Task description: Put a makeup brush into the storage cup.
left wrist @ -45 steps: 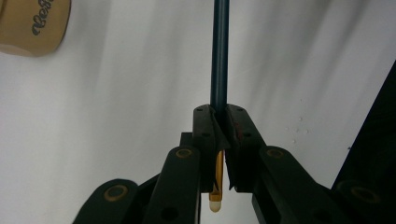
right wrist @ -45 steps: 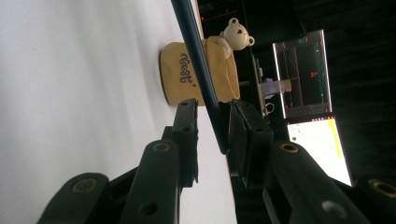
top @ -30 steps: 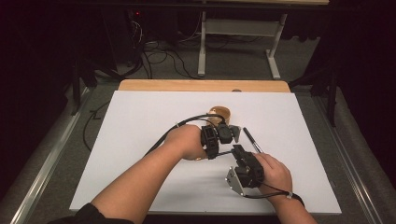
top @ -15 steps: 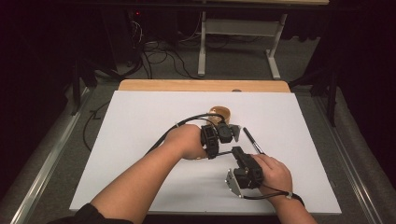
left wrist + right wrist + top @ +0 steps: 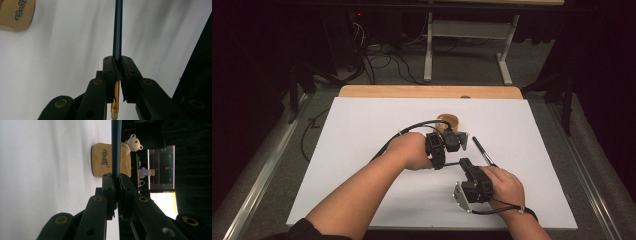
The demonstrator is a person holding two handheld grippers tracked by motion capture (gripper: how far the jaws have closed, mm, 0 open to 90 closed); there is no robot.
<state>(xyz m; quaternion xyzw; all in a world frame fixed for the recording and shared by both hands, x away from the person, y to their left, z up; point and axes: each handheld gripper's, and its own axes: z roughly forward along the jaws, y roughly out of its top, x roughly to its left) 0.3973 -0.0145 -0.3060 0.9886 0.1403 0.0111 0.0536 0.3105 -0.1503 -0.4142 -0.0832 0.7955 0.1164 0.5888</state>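
Note:
A thin brush (image 5: 117, 30) with a dark teal handle, a gold ferrule and a white tip runs between the pads of my left gripper (image 5: 117, 60), which is shut on it near the ferrule. My right gripper (image 5: 116, 177), rolled on its side, has just been closing and is now shut on a dark teal handle (image 5: 116, 145) that points toward a tan cup (image 5: 107, 162). Whether both hold the same brush I cannot tell. In the high view the left gripper (image 5: 464, 141) and right gripper (image 5: 462, 162) sit close together mid-table, beside a dark brush (image 5: 483, 151).
The tan cup (image 5: 448, 120), lettered and with a small bear figure (image 5: 134, 142) on it, stands just behind the grippers. A white board (image 5: 362, 150) covers the table, with a wooden strip (image 5: 427, 91) along its far edge. Cables and a desk frame lie on the floor beyond.

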